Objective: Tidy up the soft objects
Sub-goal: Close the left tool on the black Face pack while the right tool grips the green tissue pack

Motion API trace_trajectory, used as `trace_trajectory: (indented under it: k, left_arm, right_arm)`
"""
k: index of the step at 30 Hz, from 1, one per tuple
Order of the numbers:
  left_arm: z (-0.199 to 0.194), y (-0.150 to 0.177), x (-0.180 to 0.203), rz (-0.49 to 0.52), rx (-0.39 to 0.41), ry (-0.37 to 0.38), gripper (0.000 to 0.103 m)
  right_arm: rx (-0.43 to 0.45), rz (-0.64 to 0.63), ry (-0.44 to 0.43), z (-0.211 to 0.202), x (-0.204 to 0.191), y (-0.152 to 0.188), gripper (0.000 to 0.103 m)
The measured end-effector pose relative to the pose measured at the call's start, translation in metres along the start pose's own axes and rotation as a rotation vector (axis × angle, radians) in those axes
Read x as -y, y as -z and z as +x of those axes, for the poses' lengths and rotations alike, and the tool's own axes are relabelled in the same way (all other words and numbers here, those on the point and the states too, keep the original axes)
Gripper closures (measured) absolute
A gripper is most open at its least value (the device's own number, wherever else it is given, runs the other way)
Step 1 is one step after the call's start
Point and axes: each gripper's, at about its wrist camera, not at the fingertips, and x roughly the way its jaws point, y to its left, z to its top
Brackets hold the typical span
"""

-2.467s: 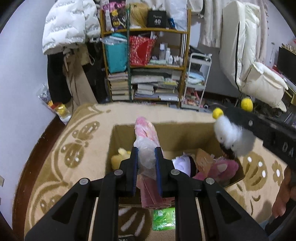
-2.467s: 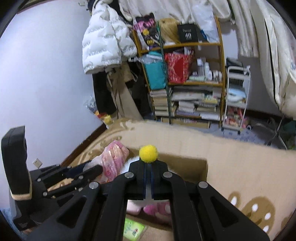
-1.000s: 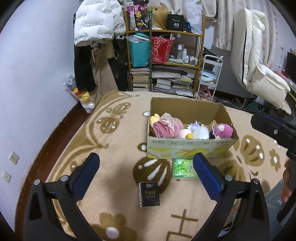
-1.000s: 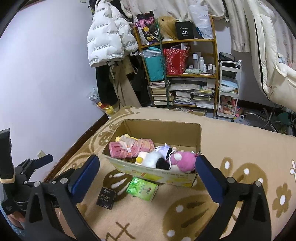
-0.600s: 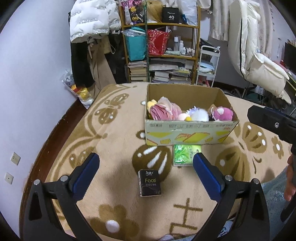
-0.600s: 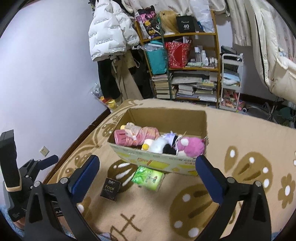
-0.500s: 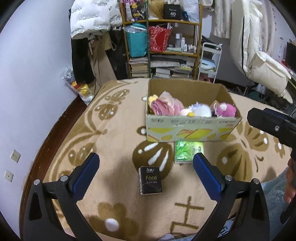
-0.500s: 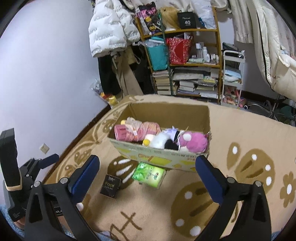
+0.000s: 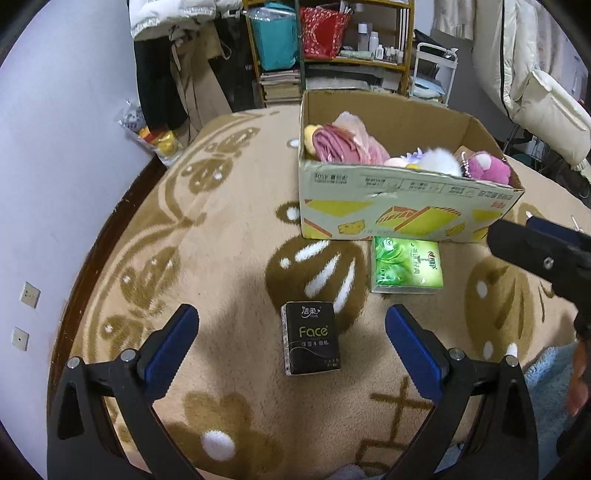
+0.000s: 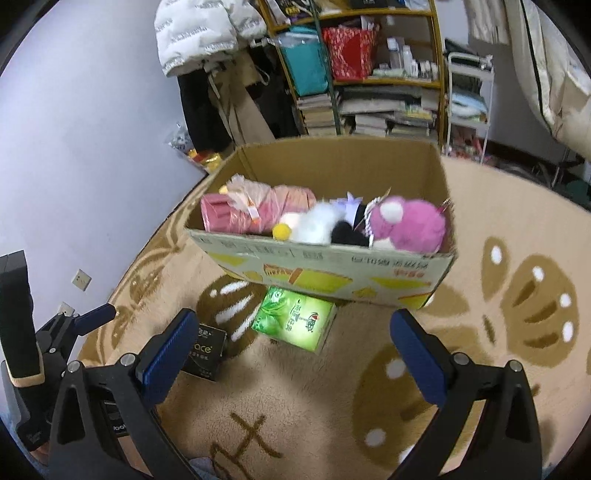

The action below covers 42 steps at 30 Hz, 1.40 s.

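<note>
A cardboard box stands on the patterned rug and holds a bagged pink cloth, a white fluffy toy and a pink plush. A black "Face" tissue pack and a green tissue pack lie on the rug in front of the box. My left gripper is open and empty, low over the black pack. My right gripper is open and empty, over the green pack.
A cluttered shelf with books and bags, hanging coats and a white cart stand behind the box. A white padded chair is at the right. The wall borders the rug on the left.
Both grippers let go of their soft items into the box, opened wide and drew back. Since half a second ago both have come lower and closer to the tissue packs.
</note>
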Motion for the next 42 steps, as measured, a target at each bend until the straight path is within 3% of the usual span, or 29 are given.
trace_trajectory:
  k: [15,33,42]
  left_arm:
    - [0.066,-0.004,-0.014,-0.085,-0.177,0.071,0.003]
    - [0.106,0.004,-0.006,-0.057,-0.298,0.040,0.003]
    - [0.114,0.010,0.001,-0.046,-0.331,0.054,0.023]
  right_arm:
    - [-0.149,0.068,-0.023,0.072,0.007,-0.002,0.000]
    - [-0.221,0.108,0.035,0.120,0.011,0.009,0.001]
    - [-0.228,0.106,0.044,0.129,0.006,0.010,0.000]
